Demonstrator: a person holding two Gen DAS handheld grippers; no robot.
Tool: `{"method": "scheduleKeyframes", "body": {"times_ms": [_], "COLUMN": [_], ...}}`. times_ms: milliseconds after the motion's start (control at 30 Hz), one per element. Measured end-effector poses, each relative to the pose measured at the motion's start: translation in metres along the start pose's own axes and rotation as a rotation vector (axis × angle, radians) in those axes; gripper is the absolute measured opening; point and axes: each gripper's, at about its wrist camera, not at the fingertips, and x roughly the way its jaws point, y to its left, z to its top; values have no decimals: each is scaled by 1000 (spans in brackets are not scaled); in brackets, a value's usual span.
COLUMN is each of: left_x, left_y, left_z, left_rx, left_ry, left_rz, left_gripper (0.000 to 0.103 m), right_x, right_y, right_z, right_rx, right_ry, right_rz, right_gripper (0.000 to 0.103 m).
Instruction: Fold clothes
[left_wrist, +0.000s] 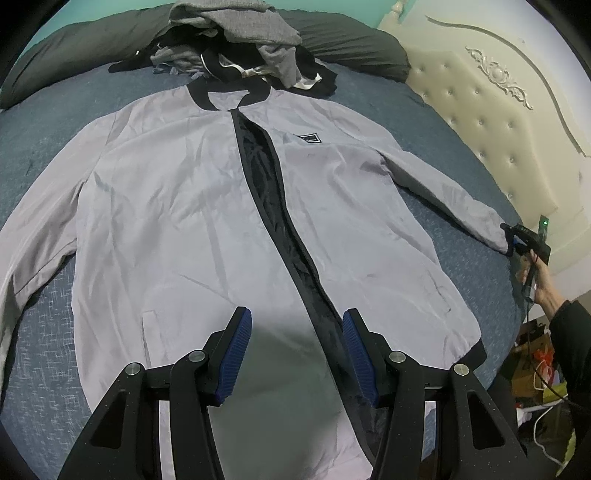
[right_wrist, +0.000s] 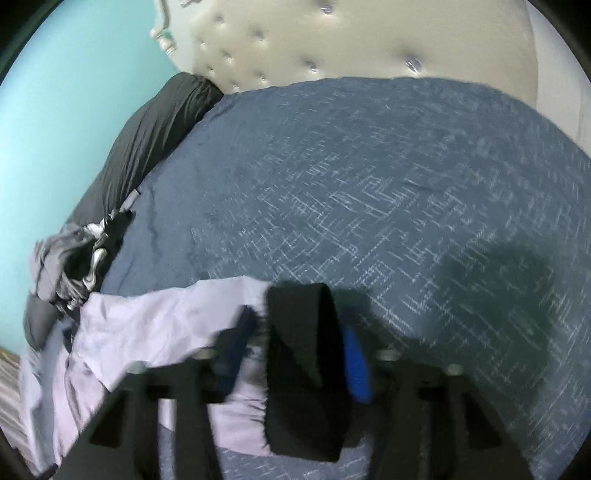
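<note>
- A light grey jacket (left_wrist: 192, 206) with a black collar is seen spread front-up on a bed covered by a blue patterned bedspread (left_wrist: 40, 332), its zip undone so that the dark lining is exposed down the middle.
- A small dark label (left_wrist: 309, 139) is carried on 1 chest panel of the jacket.
- The left gripper (left_wrist: 297, 354) is held above the jacket's lower front, its 2 blue-padded fingers (left_wrist: 236, 350) spread wide apart with nothing between them.
- The right gripper (right_wrist: 295, 354) is seen in its own wrist view with the black cuff (right_wrist: 301, 365) of 1 sleeve (right_wrist: 155, 328) lying between its blue pads; the picture is blurred, but the jaws appear closed on that cuff.
- In the left wrist view the same gripper is found at the far end of the outstretched sleeve, near the bed's edge, held by the person's right hand (left_wrist: 537, 275).
- The other sleeve is laid along the jacket's opposite side, running toward the edge of the frame.
- A heap of grey and black clothes (left_wrist: 236, 40) is piled just beyond the collar, against a dark pillow (left_wrist: 85, 48).
- A cream tufted headboard (left_wrist: 491, 122) is seen beside the bed, and a turquoise wall (right_wrist: 74, 85) behind the pillow.
</note>
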Motion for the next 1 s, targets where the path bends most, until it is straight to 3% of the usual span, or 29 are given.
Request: {"method": "scheduleKeyframes", "body": {"times_ms": [67,267,433,567,633,733,833,1000], "left_x": [2,10,14,22,25,35,48,77], "left_y": [1,3,3,2,-1,-6,-15,-34], "left_z": [0,-1,-2,-4,-3,0,5,9], "left_rx": [0,-2,-4,-4,-2,-3,2,-11], "left_ry": [4,18,25,42,45,50,58,90], "left_rz": [4,6,2,3,-4,-19,-43,-108], "left_gripper": [56,56,56,56,56,56,56,56], "right_x": [-2,-24,3,16,7,-8,-31,-51], "right_y": [5,12,16,12,13,16,23,56], "right_z": [2,38,55,51,48,46,42,19], "right_rx": [-25,-44,-40,-52,-81,-122,-100,-147], "right_ry": [-11,-112,-25,13,-22,-85,-141,-86], "right_rz": [-11,-58,-121,-194,-249,-335,-308,-158], "right_gripper": [11,9,10,17,31,31,31,32]}}
